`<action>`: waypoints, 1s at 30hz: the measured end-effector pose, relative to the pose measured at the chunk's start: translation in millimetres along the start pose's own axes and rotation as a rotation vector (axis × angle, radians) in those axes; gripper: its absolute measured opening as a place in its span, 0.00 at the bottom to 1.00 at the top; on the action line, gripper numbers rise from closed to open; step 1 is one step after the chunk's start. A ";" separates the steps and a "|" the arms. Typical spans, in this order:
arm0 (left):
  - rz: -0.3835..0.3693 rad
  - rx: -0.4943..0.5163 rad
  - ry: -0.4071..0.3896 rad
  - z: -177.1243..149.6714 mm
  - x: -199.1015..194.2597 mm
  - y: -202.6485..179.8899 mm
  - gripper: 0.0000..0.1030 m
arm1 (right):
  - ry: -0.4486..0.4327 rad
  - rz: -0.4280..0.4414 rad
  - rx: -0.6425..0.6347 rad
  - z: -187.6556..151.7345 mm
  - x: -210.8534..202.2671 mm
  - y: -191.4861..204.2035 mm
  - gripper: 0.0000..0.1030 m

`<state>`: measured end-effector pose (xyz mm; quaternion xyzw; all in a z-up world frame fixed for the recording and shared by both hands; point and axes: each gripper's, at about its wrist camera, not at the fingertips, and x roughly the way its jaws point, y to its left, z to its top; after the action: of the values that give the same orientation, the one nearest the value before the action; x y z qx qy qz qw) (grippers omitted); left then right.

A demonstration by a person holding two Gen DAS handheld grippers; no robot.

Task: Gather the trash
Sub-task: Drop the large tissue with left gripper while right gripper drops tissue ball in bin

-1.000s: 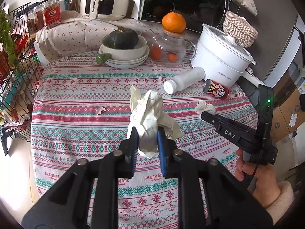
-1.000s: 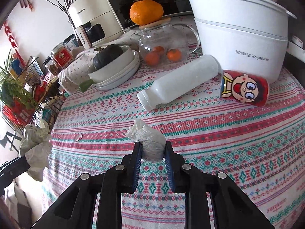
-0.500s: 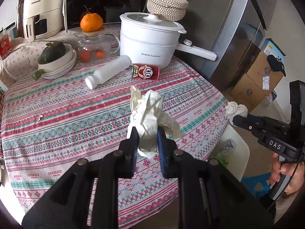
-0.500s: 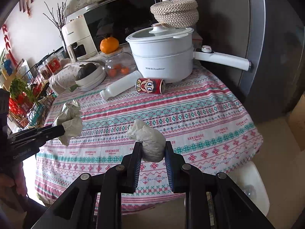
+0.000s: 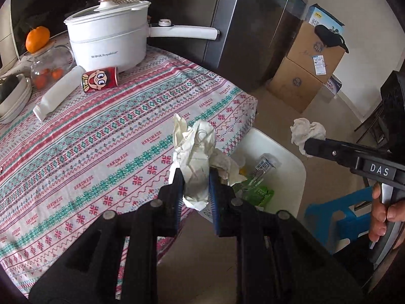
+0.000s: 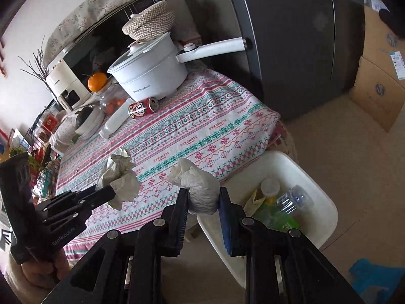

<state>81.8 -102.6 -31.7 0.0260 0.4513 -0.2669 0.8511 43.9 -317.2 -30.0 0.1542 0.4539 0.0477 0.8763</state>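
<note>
White paper made up both held items: two crumpled wads, one per gripper. The left gripper had its fingers closed on the larger wad, held above the near edge of the table, just left of the bin. The right gripper was closed on the smaller wad, held at the bin's left rim, by the table edge. One white bin stood on the floor to the right of the table, holding a clear bottle, green wrapping and other scraps too jumbled to count. On the table lay one can and one white bottle, touching, with one white pot behind them at the far side. Two cardboard boxes were stacked at the far right. Half a second before, both wads had been over the cloth with the bin barely in view; both grippers had since swung right toward the bin, grips unchanged. The left gripper's body hid the bin's near wall; the bowls at the far left were cut off by the left-wrist frame.
</note>
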 end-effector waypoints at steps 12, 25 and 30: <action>-0.037 0.145 0.108 -8.3 68.2 -84.9 0.21 | 0.065 -0.086 0.131 -23.0 -3.9 -73.7 0.24; 0.032 0.181 0.157 -13.1 111.3 -104.6 0.21 | 0.122 -0.133 0.182 -36.5 0.1 -111.4 0.24; 0.033 0.174 0.178 -13.4 114.2 -104.2 0.32 | 0.128 -0.131 0.186 -36.5 -0.1 -113.3 0.24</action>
<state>73.4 -237.2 -108.5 0.1306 0.4997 -0.2875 0.8066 7.9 -416.3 -85.2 0.2016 0.5203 -0.0421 0.8288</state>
